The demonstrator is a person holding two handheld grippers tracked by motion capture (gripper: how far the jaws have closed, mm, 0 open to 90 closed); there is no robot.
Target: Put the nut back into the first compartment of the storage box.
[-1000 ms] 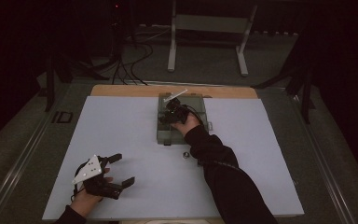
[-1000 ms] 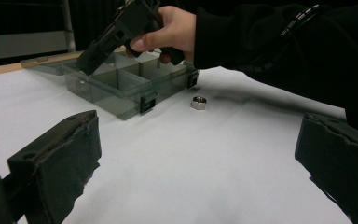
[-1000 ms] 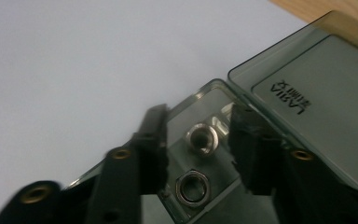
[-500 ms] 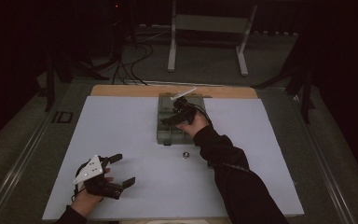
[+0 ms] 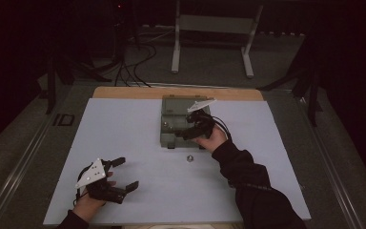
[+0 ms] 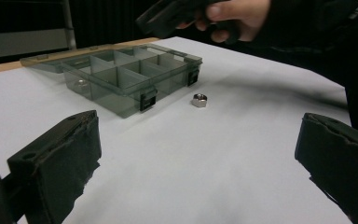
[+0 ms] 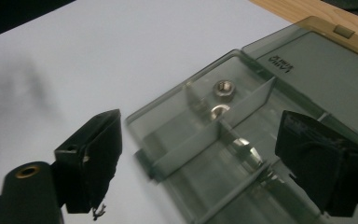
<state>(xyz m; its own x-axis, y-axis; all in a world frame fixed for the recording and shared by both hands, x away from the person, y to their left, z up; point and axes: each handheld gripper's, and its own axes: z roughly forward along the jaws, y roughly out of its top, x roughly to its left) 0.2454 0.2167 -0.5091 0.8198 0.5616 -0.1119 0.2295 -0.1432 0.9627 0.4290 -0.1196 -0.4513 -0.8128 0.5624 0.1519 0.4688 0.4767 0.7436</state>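
from the high view, the right hand-held gripper (image 5: 187, 130) hangs over the near part of a grey compartment box (image 5: 171, 107) in the middle of the white tabletop (image 5: 124, 133); its jaws have just been opening and stand apart with nothing between them; a loose nut (image 5: 189, 158) lies on the tabletop just in front of the box; the left hand-held gripper (image 5: 125, 172) rests at the near left, well apart from the box, jaws spread and empty.

the left gripper view looks between its wide-open jaws across the tabletop; here the box (image 6: 121, 79) shows its dividers, two latches and flat-lying lid, with the loose nut (image 6: 199, 100) just beside one latch.

the right gripper view adds what lies inside; a nut (image 7: 224, 88) in a corner compartment of the box (image 7: 177, 135), a second nut (image 7: 219, 111) just across a divider from it, and the lid's stamped lettering.
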